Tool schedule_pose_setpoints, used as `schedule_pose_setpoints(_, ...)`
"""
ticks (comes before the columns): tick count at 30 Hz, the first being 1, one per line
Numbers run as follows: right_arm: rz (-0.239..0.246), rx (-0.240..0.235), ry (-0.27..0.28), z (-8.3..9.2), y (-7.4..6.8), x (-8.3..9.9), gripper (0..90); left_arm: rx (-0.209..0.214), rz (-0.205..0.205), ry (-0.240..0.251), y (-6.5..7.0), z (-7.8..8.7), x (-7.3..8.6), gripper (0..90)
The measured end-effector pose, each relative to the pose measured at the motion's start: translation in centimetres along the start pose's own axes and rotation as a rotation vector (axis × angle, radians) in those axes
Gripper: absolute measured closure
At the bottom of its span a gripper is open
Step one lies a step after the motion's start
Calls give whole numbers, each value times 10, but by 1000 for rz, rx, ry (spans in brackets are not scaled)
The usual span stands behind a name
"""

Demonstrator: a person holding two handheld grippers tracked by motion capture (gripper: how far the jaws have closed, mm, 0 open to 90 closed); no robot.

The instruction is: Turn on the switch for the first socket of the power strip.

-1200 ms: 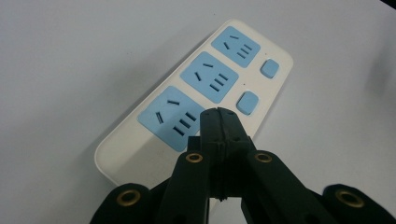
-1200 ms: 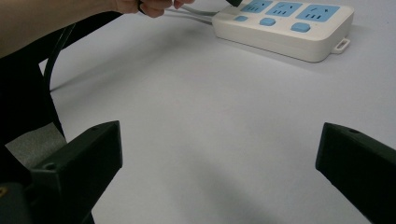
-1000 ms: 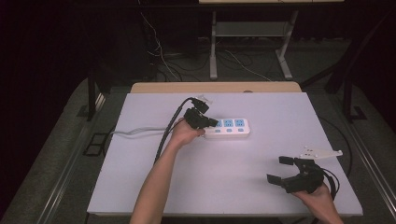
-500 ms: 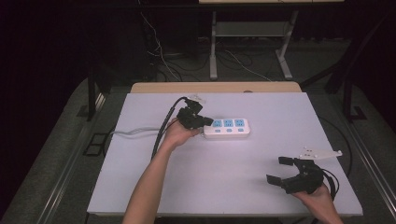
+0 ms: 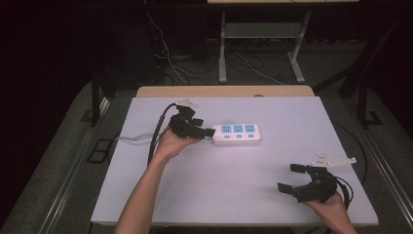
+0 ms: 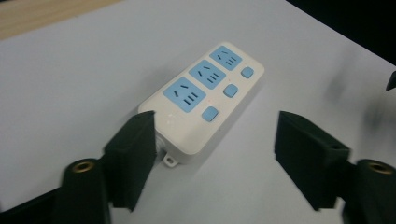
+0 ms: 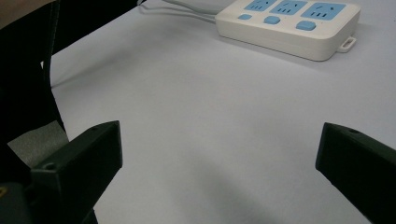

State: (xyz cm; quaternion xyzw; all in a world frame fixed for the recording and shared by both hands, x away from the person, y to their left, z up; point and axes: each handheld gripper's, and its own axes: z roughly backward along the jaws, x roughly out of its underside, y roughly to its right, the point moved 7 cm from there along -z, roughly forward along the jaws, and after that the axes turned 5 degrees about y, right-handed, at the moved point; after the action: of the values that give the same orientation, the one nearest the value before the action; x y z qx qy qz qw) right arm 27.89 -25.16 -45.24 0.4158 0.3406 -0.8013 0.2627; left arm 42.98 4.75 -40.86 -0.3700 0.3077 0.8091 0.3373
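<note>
While left claw, released, is reaching strip's 9 o'clock end mid-tabletop, right claw is idling released at 5 o'clock. Next probably: closing on strip end.

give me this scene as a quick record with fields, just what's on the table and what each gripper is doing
surface: white table
object: white power strip, three blue sockets, three blue buttons, lying flat
strip cord: runs off its left end
left gripper: open, at the strip's cord end, one of its fingers beside that end
right gripper: open, near the table's front right, apart from the strip
</note>
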Motion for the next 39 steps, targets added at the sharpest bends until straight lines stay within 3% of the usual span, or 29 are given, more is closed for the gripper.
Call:
schedule_pose_setpoints(12,2,-2,-6,-2,-2,1,1,-35,0,8,5,27,20,0)
schedule_pose_setpoints(28,2,0,-11,-3,-2,1,1,-58,7,68,18,59,49,0)
schedule_pose_setpoints(39,6,-4,-18,-5,-4,2,1,-46,15,136,35,78,71,0)
